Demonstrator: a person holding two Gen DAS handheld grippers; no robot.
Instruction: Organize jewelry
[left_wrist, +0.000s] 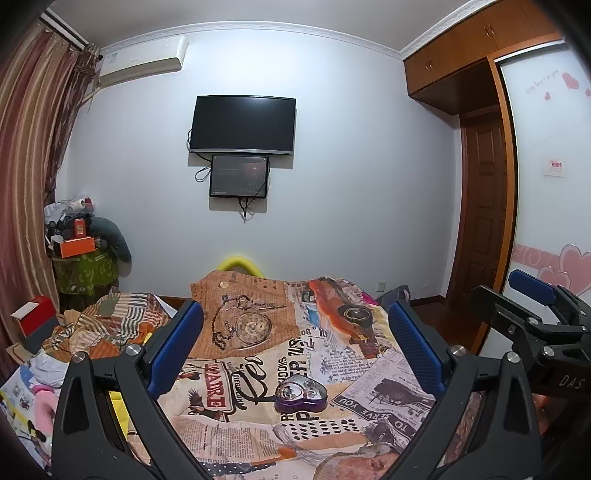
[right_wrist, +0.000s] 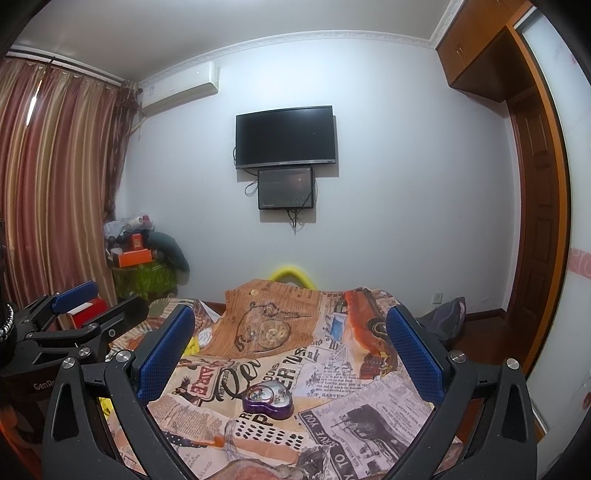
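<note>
Jaws of both the left gripper and right gripper gape wide above a heart tin on the cloth.

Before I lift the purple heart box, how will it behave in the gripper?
The heart box looks like rigid, glossy metal, so it may slip between the pads. Its curved sides give little flat grip, so it could twist. It sits on a soft cloth, so pushing may drag the fabric.
</note>
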